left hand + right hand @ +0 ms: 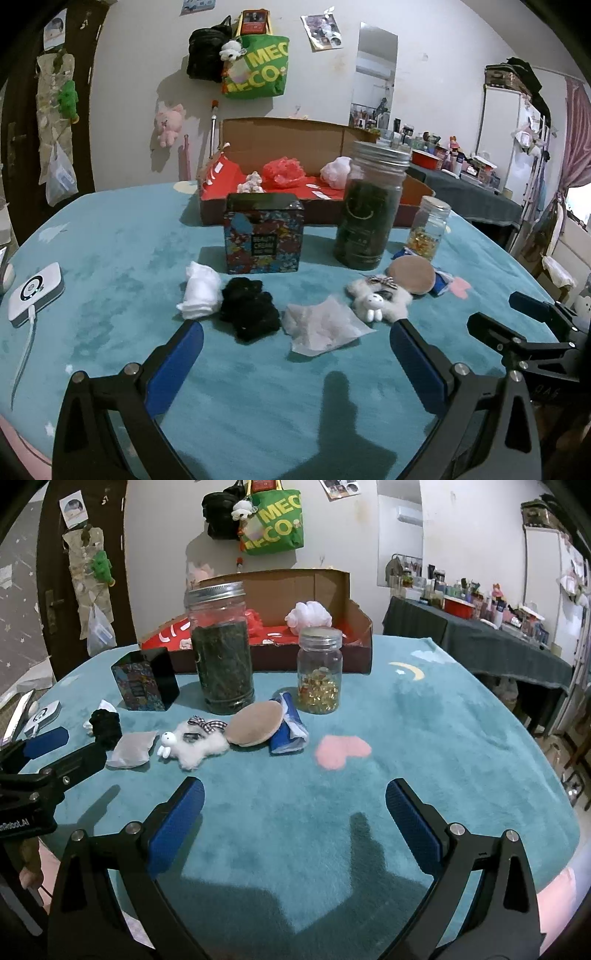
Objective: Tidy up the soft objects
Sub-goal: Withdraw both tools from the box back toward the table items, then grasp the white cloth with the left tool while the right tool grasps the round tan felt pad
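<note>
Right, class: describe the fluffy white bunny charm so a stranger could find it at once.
Start at the tall jar of dark leaves on the teal blanket. Just in front of it, touching the round tan puff, lies the fluffy white bunny charm. Only it has a checked bow and a small hard white rabbit figure on its fur.

Both wrist cameras look low across the teal blanket (110, 240), sharing the cardboard box (332, 587) ahead.
</note>
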A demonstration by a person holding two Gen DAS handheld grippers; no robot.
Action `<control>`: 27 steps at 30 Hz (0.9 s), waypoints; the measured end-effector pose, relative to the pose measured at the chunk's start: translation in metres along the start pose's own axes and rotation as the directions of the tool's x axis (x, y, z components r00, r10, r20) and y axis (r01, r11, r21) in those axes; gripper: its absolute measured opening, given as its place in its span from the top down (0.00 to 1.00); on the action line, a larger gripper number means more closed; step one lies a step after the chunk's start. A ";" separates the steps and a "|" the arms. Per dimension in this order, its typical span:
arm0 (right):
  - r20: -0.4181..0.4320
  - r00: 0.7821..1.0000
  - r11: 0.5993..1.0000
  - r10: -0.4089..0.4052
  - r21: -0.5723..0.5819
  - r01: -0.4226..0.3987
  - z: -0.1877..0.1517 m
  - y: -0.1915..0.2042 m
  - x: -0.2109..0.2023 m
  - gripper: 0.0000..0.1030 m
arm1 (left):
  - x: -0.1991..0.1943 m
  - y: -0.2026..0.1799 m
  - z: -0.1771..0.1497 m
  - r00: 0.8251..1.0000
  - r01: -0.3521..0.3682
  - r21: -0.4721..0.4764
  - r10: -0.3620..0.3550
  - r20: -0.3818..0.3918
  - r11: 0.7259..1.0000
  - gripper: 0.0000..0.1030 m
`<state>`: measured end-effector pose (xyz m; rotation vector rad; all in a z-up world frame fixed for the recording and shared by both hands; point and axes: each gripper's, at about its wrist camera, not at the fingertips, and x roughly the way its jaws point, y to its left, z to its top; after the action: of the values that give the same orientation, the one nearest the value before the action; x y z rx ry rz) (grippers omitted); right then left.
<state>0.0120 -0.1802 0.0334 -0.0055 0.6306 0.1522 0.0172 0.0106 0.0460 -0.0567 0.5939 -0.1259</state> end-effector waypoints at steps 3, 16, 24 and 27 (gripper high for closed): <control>-0.008 1.000 1.000 0.004 0.004 -0.004 0.002 0.000 0.003 0.03 | 0.000 0.006 0.003 1.000 -0.007 -0.001 0.007 -0.004 1.000 0.00; -0.040 0.999 1.000 0.027 -0.010 -0.028 0.020 0.016 0.023 0.03 | 0.007 0.042 0.019 0.998 -0.041 -0.007 0.041 -0.042 0.999 0.00; -0.082 0.996 0.999 0.024 -0.024 -0.026 0.036 0.021 0.041 0.03 | 0.018 0.076 0.035 0.992 -0.076 0.003 0.076 -0.100 0.997 0.00; -0.108 0.994 0.999 0.026 -0.031 -0.029 0.042 0.021 0.050 0.03 | 0.026 0.086 0.041 0.989 -0.073 0.009 0.074 -0.128 0.997 0.01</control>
<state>0.0737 -0.1498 0.0385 -0.0367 0.7356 0.1895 0.0702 0.0933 0.0574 -0.0225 0.7235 -0.0595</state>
